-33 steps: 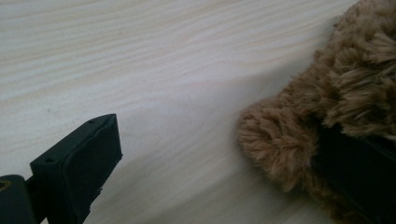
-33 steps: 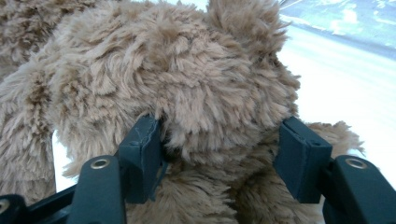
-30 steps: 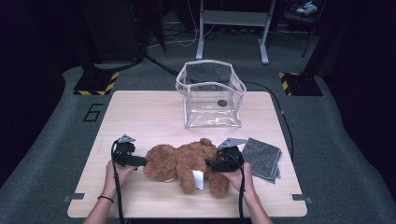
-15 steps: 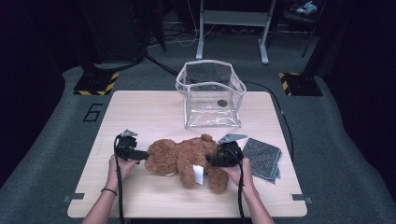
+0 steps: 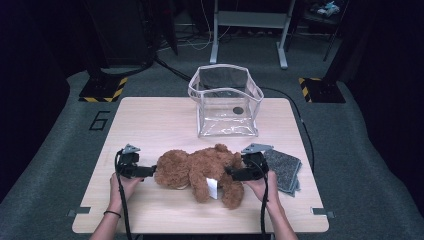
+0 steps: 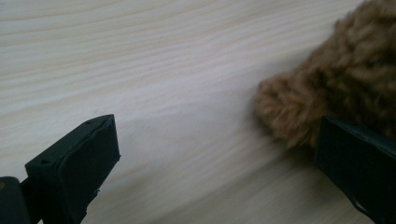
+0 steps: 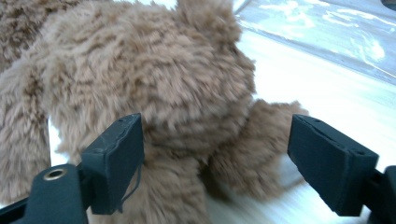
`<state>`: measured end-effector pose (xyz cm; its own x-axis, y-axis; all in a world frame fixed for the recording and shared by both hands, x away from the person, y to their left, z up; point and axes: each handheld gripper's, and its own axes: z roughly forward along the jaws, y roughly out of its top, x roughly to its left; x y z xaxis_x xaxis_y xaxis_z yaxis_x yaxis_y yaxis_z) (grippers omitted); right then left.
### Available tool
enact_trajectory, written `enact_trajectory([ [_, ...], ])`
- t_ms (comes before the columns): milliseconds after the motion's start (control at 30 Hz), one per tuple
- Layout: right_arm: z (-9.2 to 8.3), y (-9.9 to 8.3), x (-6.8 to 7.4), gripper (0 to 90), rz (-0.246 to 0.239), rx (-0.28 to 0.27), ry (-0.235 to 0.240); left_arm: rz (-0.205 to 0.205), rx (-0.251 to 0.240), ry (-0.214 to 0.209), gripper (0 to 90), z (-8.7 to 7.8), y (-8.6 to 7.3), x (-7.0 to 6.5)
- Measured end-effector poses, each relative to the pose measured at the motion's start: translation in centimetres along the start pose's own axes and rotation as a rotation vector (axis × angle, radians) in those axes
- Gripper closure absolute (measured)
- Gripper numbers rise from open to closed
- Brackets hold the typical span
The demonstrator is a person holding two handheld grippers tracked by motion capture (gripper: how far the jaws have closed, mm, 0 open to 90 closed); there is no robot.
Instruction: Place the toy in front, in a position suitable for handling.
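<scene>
Between both sets of fingers lies the fluffy brown plush teddy bear (image 5: 200, 170) on the pale wooden tabletop (image 5: 150, 125), right gripper (image 7: 215, 158) just opening, straddling its body, left gripper (image 6: 210, 154) spread, one finger grazing fur, seemingly releasing.

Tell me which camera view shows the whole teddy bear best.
The high view: the teddy bear lies there entire on the table, between both grippers. The right gripper view shows only close-up fur between open jaws; the left gripper view catches just a furry edge at its right.
</scene>
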<state>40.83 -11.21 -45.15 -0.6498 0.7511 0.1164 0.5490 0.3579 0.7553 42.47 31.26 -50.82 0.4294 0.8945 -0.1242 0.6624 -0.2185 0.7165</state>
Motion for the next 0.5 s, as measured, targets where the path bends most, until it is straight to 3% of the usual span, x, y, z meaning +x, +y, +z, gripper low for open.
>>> enact_trajectory([
  [267,-2.2,-0.9,-1.6,14.2,0.016,0.029,-0.064,0.052,0.031,0.079,0.0,-0.4,-2.2,-0.2],
  [500,-3.5,-2.0,-3.6,10.1,0.041,0.053,-0.127,0.078,0.018,0.101,0.0,-0.2,-3.3,-0.5],
])
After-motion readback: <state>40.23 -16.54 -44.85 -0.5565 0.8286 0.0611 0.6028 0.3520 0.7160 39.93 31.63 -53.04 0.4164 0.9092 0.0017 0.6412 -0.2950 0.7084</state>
